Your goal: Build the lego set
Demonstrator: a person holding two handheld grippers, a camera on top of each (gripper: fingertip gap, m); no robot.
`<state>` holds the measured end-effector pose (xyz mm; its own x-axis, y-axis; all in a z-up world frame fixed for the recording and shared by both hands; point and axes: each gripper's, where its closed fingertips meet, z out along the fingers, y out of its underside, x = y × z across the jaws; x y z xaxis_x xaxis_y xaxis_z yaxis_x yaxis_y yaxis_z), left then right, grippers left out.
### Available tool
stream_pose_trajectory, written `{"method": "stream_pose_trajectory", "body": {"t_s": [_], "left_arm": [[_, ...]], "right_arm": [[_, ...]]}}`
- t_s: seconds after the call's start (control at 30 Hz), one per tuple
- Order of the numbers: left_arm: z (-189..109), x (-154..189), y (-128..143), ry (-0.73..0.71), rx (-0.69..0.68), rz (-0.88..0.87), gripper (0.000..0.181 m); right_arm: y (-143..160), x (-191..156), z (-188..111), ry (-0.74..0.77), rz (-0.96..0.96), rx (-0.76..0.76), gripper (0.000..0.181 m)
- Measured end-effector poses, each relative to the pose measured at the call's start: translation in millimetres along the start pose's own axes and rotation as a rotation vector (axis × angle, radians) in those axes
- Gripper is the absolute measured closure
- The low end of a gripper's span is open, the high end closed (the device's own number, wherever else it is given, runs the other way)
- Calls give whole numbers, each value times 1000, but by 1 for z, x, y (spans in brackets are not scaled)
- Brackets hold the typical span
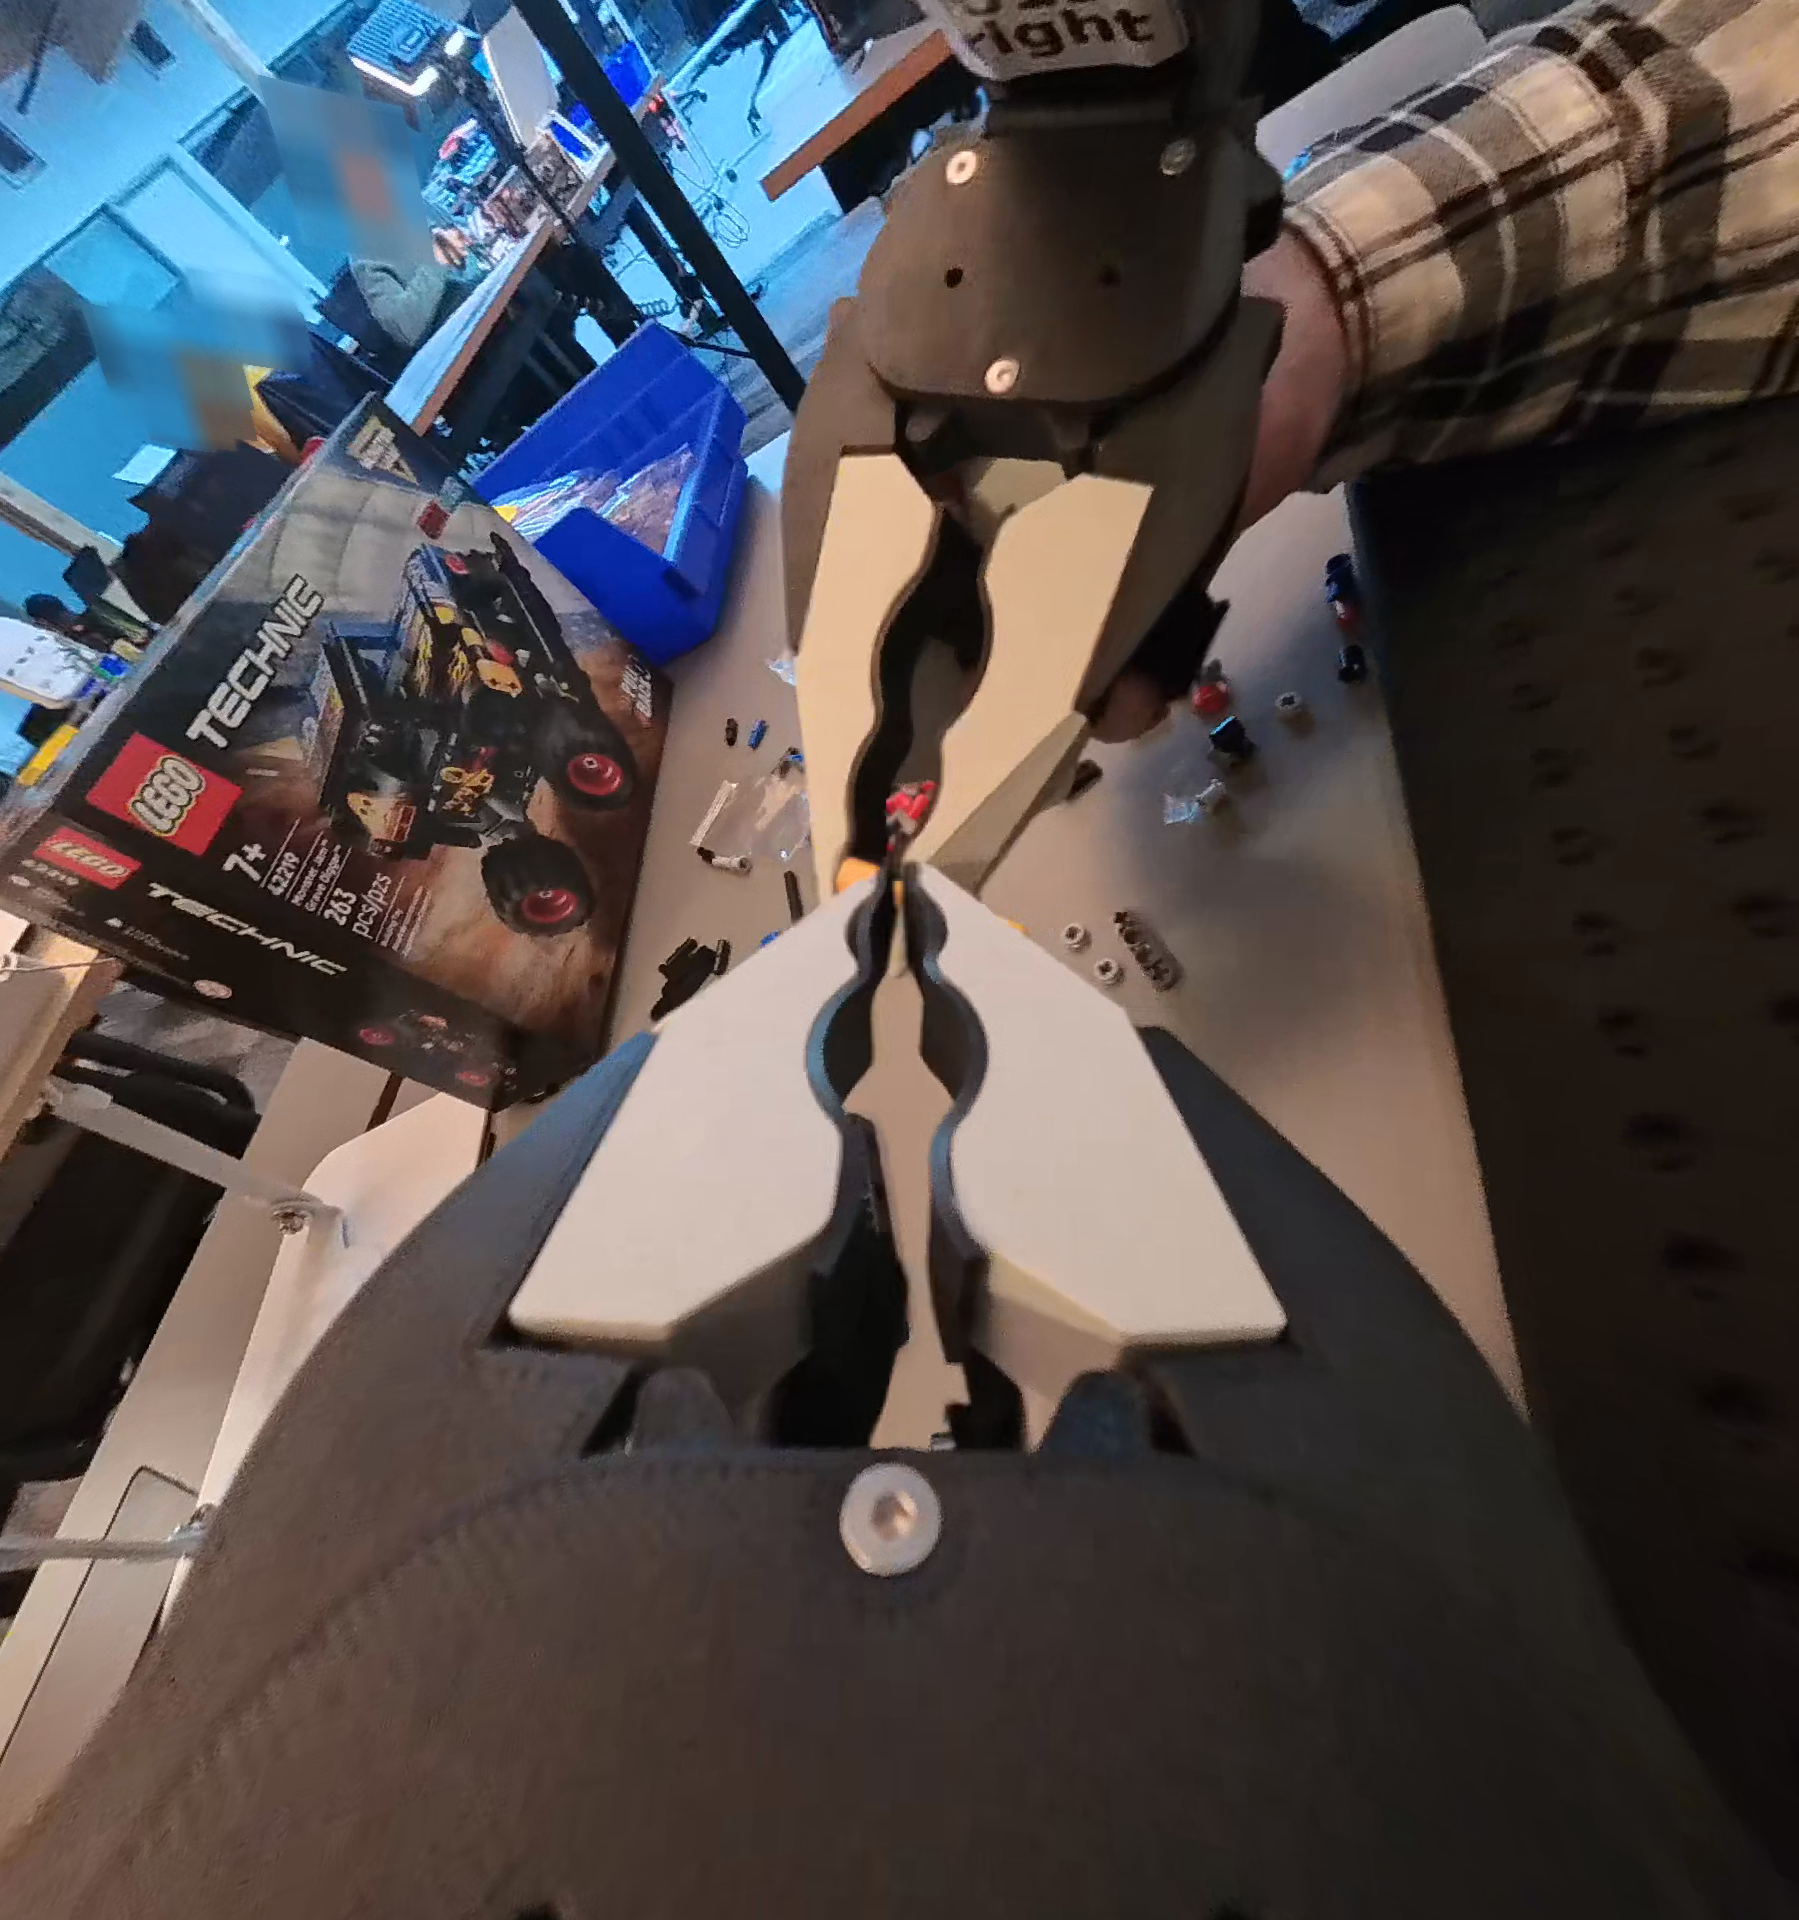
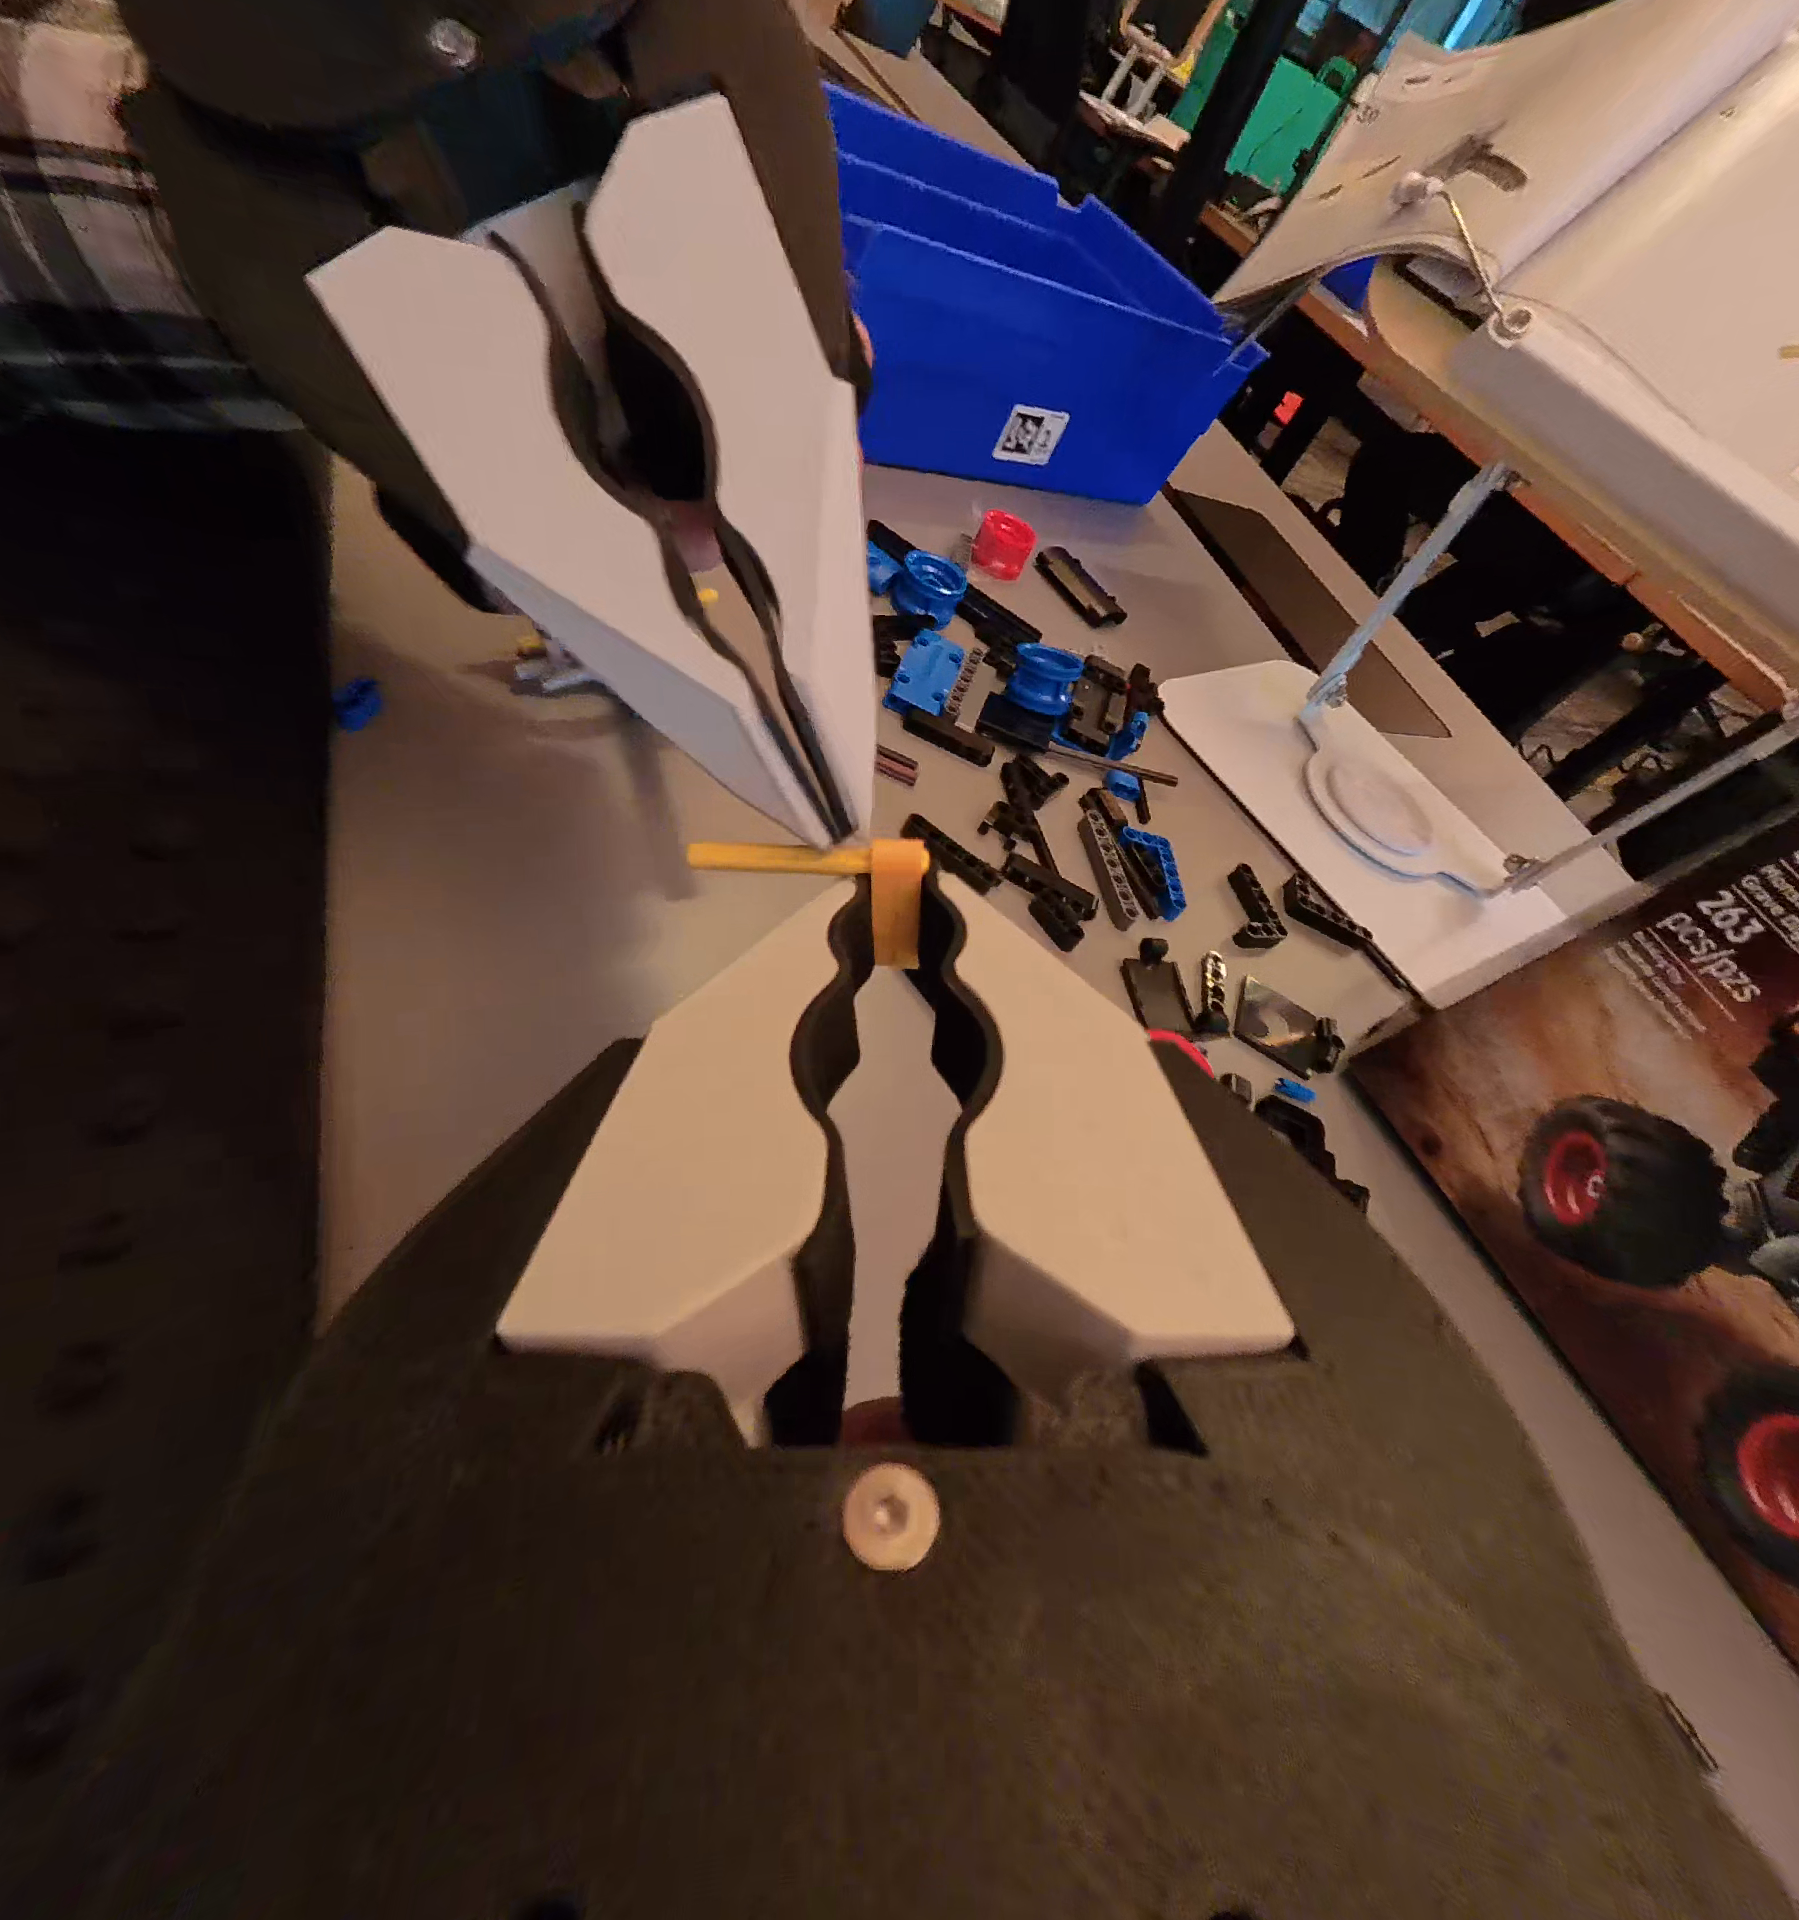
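1. The right gripper (image 2: 895, 914) is clamped on a small yellow connector (image 2: 897, 902), a flat, smooth plastic piece standing upright between its tips.
2. The left gripper (image 2: 838, 826) comes in from above, tip to tip with the right, its wavy-edged white fingers pressed together on a thin yellow axle (image 2: 760, 858) that sticks sideways out of the connector.
3. In the left wrist view, the left gripper (image 1: 893, 894) meets the right gripper (image 1: 879, 847) nose to nose above the grey table (image 1: 1279, 935); a hand (image 1: 1290, 416) in a plaid sleeve (image 1: 1560, 208) holds the right one.
4. Both tools have matte dark printed bodies with pale, faceted finger blocks.
5. Farther out lie loose black and blue lego pieces (image 2: 1040, 727), a red wheel hub (image 2: 1004, 542), a glossy set box (image 1: 375, 769) and a blue plastic bin (image 2: 1030, 353).
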<state>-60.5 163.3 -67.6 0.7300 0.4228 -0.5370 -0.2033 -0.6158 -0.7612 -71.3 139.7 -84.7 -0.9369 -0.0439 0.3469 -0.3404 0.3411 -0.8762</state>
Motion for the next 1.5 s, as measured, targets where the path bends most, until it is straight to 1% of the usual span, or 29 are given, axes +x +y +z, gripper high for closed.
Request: {"method": "stream_pose_trajectory", "body": {"t_s": [0.1,0.13,0.2,0.23,0.27,0.53,0.87,1.3,1.4,1.5], "left_arm": [[-2,7,1,63,15,-67,147],[-3,8,3,77,15,-82,141],[-2,10,7,78,-3,-66,141],[-1,12,6,86,2,-62,142],[0,12,3,83,12,-58,148],[0,21,6,180,19,-125,148],[-2,29,13,244,11,-145,149],[-10,34,5,365,63,-211,150],[-11,32,2,367,75,-222,150],[-11,29,1,322,59,-180,150]], "right_arm": [[-2,2,-3,-10,27,25,175],[-4,1,-5,-22,38,43,175],[-6,-1,-5,-33,39,55,175],[-6,-3,-5,-40,33,53,175],[-6,-5,-5,-50,27,57,175],[-3,-12,-3,-25,-89,10,175],[-1,-18,1,-11,-145,-25,175],[-8,-25,-2,-41,-148,6,175],[-10,-24,-3,-50,-121,20,175],[-14,-22,-4,-67,-51,56,175]]}}
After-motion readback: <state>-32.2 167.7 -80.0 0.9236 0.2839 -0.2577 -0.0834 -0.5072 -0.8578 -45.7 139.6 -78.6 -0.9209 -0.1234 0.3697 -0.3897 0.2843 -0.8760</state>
